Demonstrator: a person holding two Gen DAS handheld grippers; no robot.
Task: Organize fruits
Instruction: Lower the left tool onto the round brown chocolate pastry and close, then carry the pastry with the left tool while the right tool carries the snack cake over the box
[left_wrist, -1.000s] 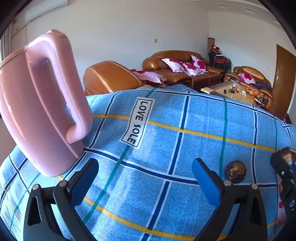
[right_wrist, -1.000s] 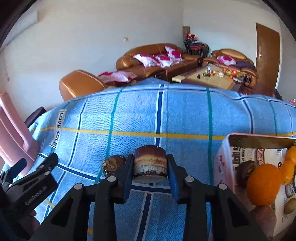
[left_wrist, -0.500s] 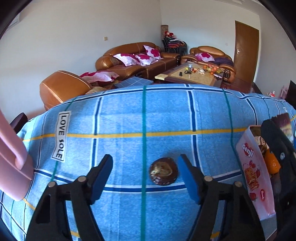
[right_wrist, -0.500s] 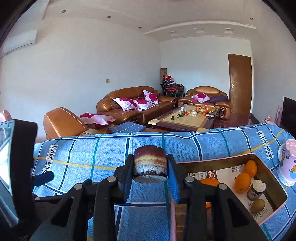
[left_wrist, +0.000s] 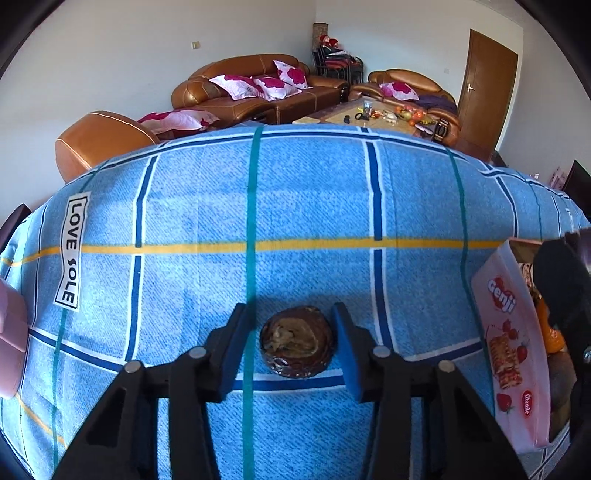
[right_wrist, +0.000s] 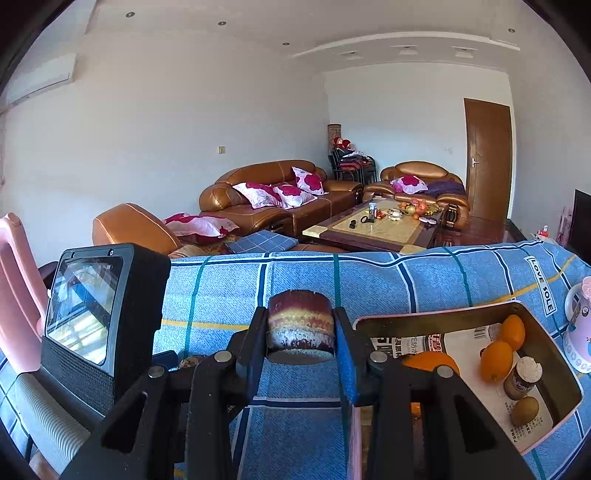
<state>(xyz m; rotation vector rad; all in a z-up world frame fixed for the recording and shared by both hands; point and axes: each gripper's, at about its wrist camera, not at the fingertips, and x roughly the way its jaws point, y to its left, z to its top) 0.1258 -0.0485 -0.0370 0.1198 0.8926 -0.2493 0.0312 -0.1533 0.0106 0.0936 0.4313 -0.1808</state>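
Brown fruit (left_wrist: 297, 346) now between closing left tool (left_wrist: 291, 345)

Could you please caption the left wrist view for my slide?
Left gripper, jaws just closing, straddles a brown fruit on the blue checked cloth.

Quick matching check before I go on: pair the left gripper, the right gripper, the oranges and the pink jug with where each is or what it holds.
1. left gripper
2. right gripper
3. oranges
4. pink jug

A. in the box
B. at the cloth's left edge
C. around a dark fruit lying on the cloth
D. holds a banded fruit in the air

Pairs: 1-C, 2-D, 3-A, 4-B
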